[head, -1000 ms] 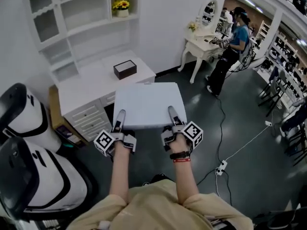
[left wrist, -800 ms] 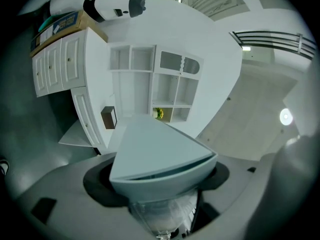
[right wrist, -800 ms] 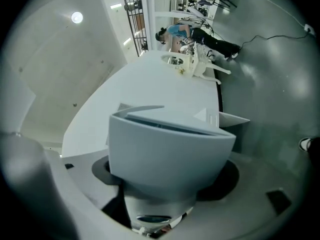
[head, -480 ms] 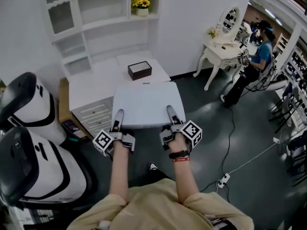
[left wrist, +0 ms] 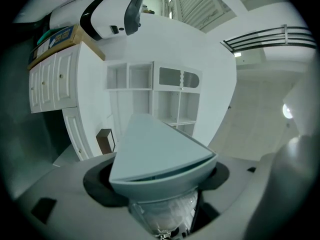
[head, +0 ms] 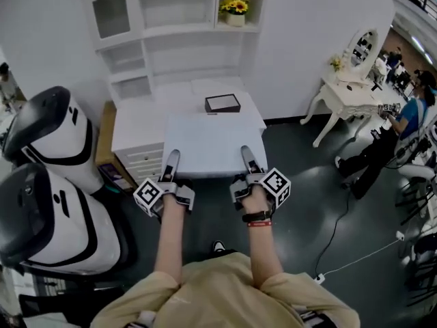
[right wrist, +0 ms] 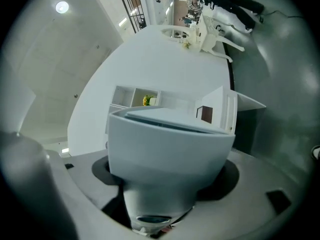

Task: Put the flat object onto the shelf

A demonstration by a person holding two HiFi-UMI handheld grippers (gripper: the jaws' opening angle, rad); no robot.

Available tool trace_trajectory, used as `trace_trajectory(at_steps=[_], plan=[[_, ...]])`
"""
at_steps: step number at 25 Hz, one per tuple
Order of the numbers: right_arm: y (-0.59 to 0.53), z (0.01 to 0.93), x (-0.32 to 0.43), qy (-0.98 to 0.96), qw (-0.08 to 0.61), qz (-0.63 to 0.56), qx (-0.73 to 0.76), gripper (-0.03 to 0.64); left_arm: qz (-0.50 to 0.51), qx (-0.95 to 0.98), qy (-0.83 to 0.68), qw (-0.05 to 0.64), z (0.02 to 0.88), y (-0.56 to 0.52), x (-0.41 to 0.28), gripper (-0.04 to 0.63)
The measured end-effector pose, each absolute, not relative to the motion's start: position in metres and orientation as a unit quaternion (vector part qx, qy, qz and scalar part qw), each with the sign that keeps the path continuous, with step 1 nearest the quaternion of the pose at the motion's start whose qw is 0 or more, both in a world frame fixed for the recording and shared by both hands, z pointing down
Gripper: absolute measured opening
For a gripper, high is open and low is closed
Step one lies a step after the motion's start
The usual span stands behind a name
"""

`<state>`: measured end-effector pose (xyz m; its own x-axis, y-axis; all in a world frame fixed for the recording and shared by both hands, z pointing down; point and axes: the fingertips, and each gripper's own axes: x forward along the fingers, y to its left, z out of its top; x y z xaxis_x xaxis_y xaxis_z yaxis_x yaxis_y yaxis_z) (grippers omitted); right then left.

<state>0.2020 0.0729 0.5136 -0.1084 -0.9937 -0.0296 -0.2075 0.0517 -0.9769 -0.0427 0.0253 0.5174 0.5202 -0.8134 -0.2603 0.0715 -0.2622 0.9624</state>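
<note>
the flat pale grey rectangular panel hangs level in the air. its near edge is pinched by the left claw and the right claw, each clamped over that edge. its far edge now overlaps the front of the white desk, just short of the dark brown box. a second ago the desk lay off to the left. the white shelf unit now stands straight ahead.

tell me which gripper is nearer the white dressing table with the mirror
Right. The right gripper grips the flat board on the side towards the dressing table; the left gripper grips the far side.
</note>
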Motion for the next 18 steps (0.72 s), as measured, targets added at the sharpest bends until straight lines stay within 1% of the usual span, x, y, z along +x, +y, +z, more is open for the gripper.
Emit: trace_trajectory(at_steps=[9, 18], plan=[[-0.005, 0.521, 0.197, 0.606, 0.406, -0.487, -0.48, 0.376, -0.43, 0.665, -0.312, 0.524, 0.521, -0.026, -0.052, 0.362], [-0.06, 0.523, 0.218, 0.616, 0.393, -0.501, -0.463, 0.374, -0.443, 0.653, -0.334, 0.516, 0.525, -0.066, -0.031, 0.362]])
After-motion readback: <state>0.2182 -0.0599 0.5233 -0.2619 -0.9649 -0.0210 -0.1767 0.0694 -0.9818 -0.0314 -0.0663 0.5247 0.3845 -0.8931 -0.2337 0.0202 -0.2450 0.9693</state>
